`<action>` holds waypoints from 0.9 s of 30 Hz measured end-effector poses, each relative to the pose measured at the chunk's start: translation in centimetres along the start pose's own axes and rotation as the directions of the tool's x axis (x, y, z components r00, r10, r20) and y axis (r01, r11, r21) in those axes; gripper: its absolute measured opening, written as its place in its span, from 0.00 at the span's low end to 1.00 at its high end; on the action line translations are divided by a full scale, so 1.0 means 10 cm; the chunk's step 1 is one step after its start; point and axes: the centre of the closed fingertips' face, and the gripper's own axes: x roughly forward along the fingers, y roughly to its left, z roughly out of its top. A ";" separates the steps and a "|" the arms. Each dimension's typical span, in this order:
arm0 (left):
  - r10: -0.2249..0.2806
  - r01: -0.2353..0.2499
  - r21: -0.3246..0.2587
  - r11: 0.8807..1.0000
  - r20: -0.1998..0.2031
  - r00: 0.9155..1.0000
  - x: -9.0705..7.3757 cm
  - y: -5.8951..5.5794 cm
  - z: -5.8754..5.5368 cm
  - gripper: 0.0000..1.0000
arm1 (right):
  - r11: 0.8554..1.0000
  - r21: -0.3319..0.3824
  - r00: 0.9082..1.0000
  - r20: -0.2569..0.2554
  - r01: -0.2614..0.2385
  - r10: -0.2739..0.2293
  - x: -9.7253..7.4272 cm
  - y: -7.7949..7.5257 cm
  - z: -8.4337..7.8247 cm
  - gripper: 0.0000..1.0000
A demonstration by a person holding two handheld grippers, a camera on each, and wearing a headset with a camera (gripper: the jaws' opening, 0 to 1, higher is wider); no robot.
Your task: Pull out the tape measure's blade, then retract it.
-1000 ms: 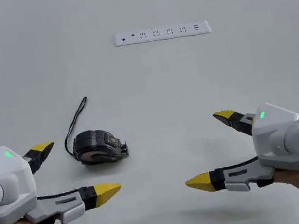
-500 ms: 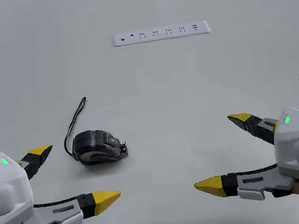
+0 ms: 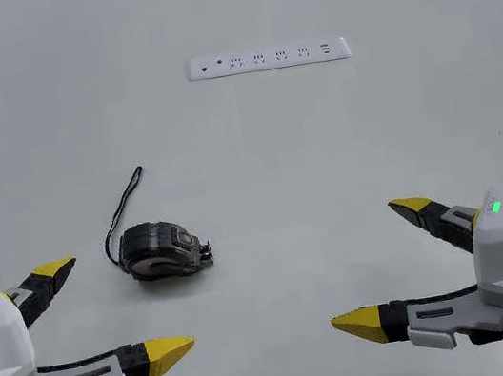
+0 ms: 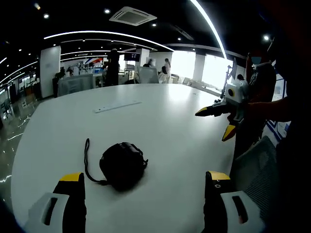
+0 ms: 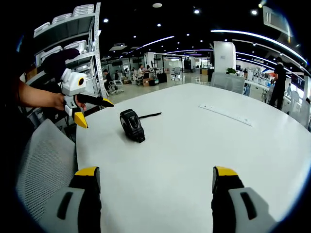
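A black tape measure [image 3: 159, 251] lies on the white table [image 3: 286, 163] with its thin wrist strap [image 3: 123, 208] trailing away from me and its blade not drawn out. In the left gripper view the tape measure [image 4: 122, 165] sits just ahead, between the jaws. The right gripper view has the tape measure [image 5: 132, 124] farther off, to the left. My left gripper [image 3: 117, 307] is open at the lower left, a little short of the tape. At the lower right my right gripper [image 3: 386, 267] is open, well apart from it. Both hold nothing.
A white power strip [image 3: 268, 58] lies flat at the far side of the table, also seen as the power strip [image 5: 225, 114] in the right gripper view. A grey mesh chair [image 5: 39, 165] stands by the table edge. An office with people is beyond.
Both grippers have drawn back toward me and lower in the head view. The tape measure has not moved.
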 end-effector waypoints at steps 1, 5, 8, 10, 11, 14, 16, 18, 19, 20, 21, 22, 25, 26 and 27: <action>-0.002 0.002 -0.005 1.000 -0.001 1.000 0.00 0.00 0.00 1.00 | 1.000 -0.001 1.000 -0.002 0.002 -0.002 0.00 0.00 0.01 0.98; -0.005 0.005 -0.007 1.000 -0.004 1.000 0.00 -0.01 -0.01 1.00 | 1.000 -0.003 1.000 0.004 0.005 -0.005 -0.01 -0.02 0.06 0.98; -0.011 0.011 -0.003 1.000 -0.009 1.000 0.00 -0.01 -0.01 1.00 | 1.000 -0.006 1.000 0.004 0.007 -0.007 -0.01 -0.03 0.07 0.98; -0.010 0.010 0.002 1.000 -0.012 1.000 0.00 -0.01 -0.02 1.00 | 1.000 -0.008 1.000 0.005 0.007 -0.007 -0.02 -0.03 0.08 0.98; -0.010 0.010 0.002 1.000 -0.013 1.000 0.00 -0.01 -0.02 1.00 | 1.000 -0.008 1.000 0.004 0.007 -0.007 -0.02 -0.02 0.08 0.98; -0.013 0.013 0.006 1.000 -0.015 1.000 0.00 -0.01 -0.01 1.00 | 1.000 -0.011 1.000 0.006 0.007 -0.007 -0.02 -0.02 0.09 0.98; -0.014 0.014 0.010 1.000 -0.016 1.000 0.00 -0.01 -0.01 1.00 | 1.000 -0.009 1.000 0.004 0.009 -0.009 -0.02 -0.02 0.09 0.98; -0.014 0.014 0.013 1.000 -0.018 1.000 0.00 -0.01 -0.01 1.00 | 1.000 -0.011 1.000 0.005 0.008 -0.008 -0.03 -0.02 0.09 0.98; -0.014 0.014 0.012 1.000 -0.017 1.000 0.00 -0.01 -0.01 1.00 | 1.000 -0.011 1.000 0.005 0.007 -0.007 -0.03 -0.02 0.09 0.98; -0.013 0.014 0.010 1.000 -0.017 1.000 0.00 -0.01 -0.01 1.00 | 1.000 -0.011 1.000 0.004 0.009 -0.009 -0.03 -0.02 0.09 0.98; -0.013 0.013 0.011 1.000 -0.018 1.000 0.00 -0.01 -0.01 1.00 | 1.000 -0.011 1.000 0.003 0.009 -0.009 -0.03 -0.02 0.09 0.98; -0.011 0.011 0.014 1.000 -0.020 1.000 0.00 -0.01 -0.01 1.00 | 1.000 -0.011 1.000 0.003 0.008 -0.008 -0.03 -0.02 0.09 0.98; -0.010 0.011 0.012 1.000 -0.016 1.000 0.00 -0.02 0.00 1.00 | 1.000 -0.012 1.000 0.004 0.008 -0.008 -0.04 -0.03 0.09 0.98; -0.009 0.009 0.013 1.000 -0.016 1.000 0.00 -0.01 0.00 1.00 | 1.000 -0.013 1.000 0.003 0.008 -0.008 -0.04 -0.03 0.09 0.98; -0.007 0.007 0.015 1.000 -0.016 1.000 0.00 -0.01 0.01 1.00 | 1.000 -0.014 1.000 0.001 0.008 -0.008 -0.04 -0.03 0.09 0.98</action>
